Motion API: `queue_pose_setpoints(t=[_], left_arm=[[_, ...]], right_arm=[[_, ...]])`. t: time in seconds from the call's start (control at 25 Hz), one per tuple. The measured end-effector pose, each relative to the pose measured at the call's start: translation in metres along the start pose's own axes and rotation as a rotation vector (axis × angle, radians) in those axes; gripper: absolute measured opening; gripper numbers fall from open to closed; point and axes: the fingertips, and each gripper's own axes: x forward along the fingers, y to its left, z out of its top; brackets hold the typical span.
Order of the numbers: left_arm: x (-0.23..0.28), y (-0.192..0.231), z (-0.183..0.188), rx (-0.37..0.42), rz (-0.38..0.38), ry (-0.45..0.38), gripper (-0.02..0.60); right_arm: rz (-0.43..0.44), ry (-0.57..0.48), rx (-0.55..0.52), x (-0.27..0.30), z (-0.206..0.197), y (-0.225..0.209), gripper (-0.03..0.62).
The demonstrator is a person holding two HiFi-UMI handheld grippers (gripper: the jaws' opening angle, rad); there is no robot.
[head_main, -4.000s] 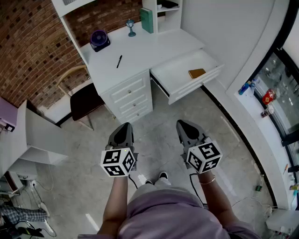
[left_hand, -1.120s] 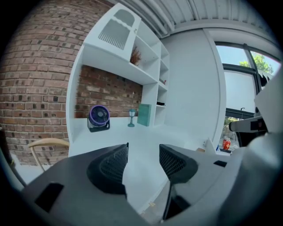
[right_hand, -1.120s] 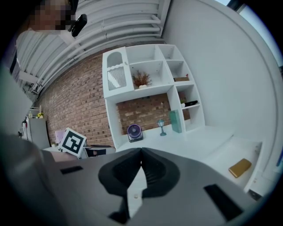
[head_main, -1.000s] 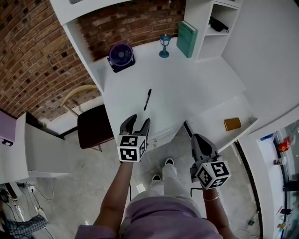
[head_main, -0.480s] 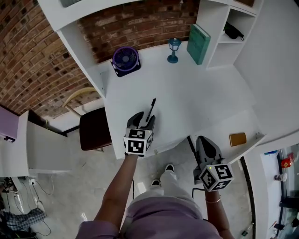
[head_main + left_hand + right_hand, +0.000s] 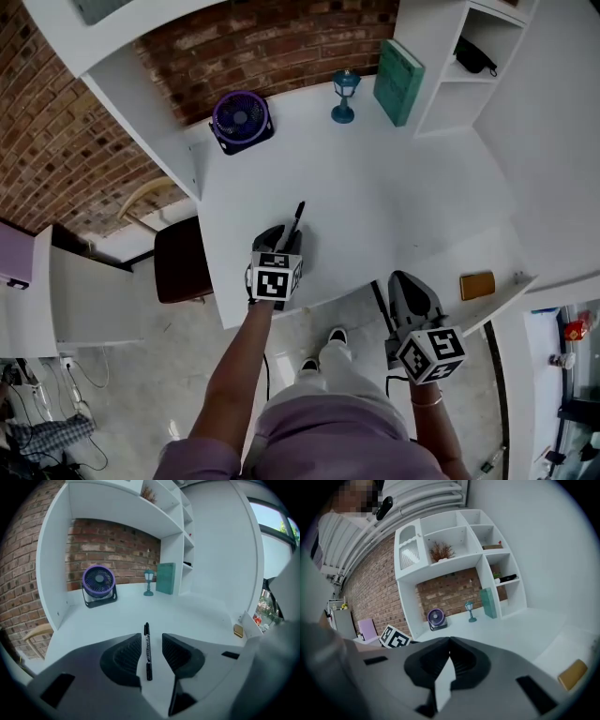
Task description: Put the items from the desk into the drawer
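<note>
Between the closing left fingers (image 6: 125, 659), pen (image 6: 148, 652)

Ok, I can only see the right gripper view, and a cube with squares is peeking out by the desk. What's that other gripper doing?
Observer: The left gripper is low over the desk, with a black pen lying between its jaws. They've just been closing, but the pads aren't touching it yet.
Operator: And where's my gripper?
Observer: In the head view, the right gripper hangs off the desk, just in front of the open drawer.
</note>
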Motion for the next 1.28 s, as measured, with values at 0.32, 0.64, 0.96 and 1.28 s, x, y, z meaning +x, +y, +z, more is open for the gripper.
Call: queue_pose_setpoints(t=[0.32, 0.64, 0.96, 1.28], left_arm=[[0.026, 0.003, -0.012, -0.024, 0.015, 0.086, 0.130], [0.040, 0.006, -0.019, -0.033, 0.041, 0.166, 0.097], [0.045, 0.003, -0.025, -0.015, 0.024, 0.220, 0.081], [0.046, 0.001, -0.027, -0.023, -0.013, 0.232, 0.064]], right_arm=[[-0.005, 0.018, 0.015, 0.003, -0.003, -0.018, 0.003], [-0.004, 0.021, 0.037, 0.005, -0.003, -0.035, 0.003], [0.015, 0.012, 0.050, 0.007, -0.001, -0.044, 0.003], [0.027, 0.007, 0.055, 0.006, 0.002, -0.051, 0.003]])
